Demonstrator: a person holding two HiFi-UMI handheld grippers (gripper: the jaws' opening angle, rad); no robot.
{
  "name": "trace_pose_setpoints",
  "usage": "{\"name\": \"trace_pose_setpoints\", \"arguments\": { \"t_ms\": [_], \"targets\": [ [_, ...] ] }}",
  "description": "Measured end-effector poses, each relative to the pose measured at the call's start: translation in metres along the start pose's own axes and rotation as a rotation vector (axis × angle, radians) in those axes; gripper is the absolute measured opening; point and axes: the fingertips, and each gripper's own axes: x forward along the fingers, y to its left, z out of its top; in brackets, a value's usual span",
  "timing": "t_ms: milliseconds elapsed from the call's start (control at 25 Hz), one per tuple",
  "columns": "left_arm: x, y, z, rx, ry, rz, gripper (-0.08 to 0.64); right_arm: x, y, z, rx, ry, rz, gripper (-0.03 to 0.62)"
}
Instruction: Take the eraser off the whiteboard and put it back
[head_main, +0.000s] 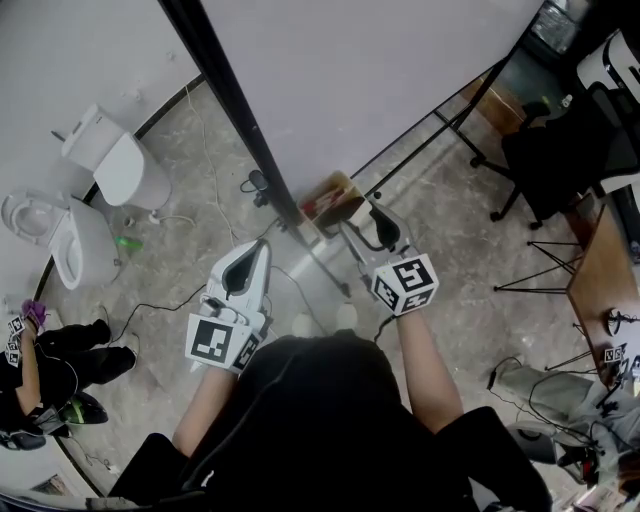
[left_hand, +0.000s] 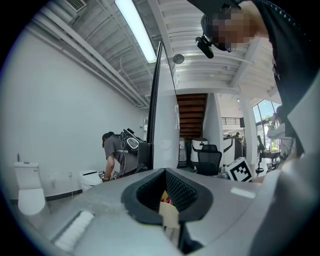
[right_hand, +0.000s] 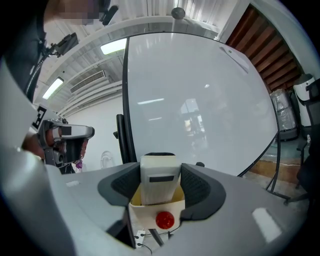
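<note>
Here, only the right gripper view shows the eraser: cream, dark label unreadable, lower centre, clamped in the right tongs above a cardboard box, whiteboard behind. Left tongs released, empty. Head view alone shows toilets, upper left.

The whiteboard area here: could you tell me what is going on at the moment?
A person stands at the whiteboard with a gripper in each hand. The right gripper has its jaws closed against the sides of the white eraser, which stands upright in a cardboard box in front of the board. The left gripper is held alongside, open and empty.
</note>
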Motion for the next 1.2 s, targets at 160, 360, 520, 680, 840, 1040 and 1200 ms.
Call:
{"name": "trace_pose_setpoints", "arguments": {
  "t_ms": [160,360,520,680,840,1040,1200],
  "targets": [
    [-0.002,0.0,0.001,-0.005,-0.011,-0.009,0.005,-0.003,0.003,0.007,-0.021,-0.009,-0.014,0.259],
    [-0.003,0.002,0.005,0.002,-0.027,-0.021,0.005,-0.006,0.007,0.022,-0.038,-0.031,-0.022,0.259],
    [-0.003,0.005,0.007,-0.001,-0.037,-0.034,0.005,-0.011,0.012,0.032,-0.052,-0.051,-0.033,0.259],
    [-0.004,0.006,0.01,-0.002,-0.048,-0.049,0.005,-0.017,0.018,0.044,-0.063,-0.077,-0.045,0.259],
    [-0.004,0.007,0.012,0.003,-0.057,-0.064,0.005,-0.023,0.023,0.053,-0.075,-0.093,-0.06,0.259],
    [-0.005,0.003,0.014,0.005,-0.061,-0.085,0.005,-0.032,0.028,0.061,-0.089,-0.107,-0.075,0.259],
    [-0.006,0.004,0.017,0.011,-0.076,-0.096,0.005,-0.04,0.038,0.074,-0.101,-0.138,-0.08,0.259]
  ]
}}
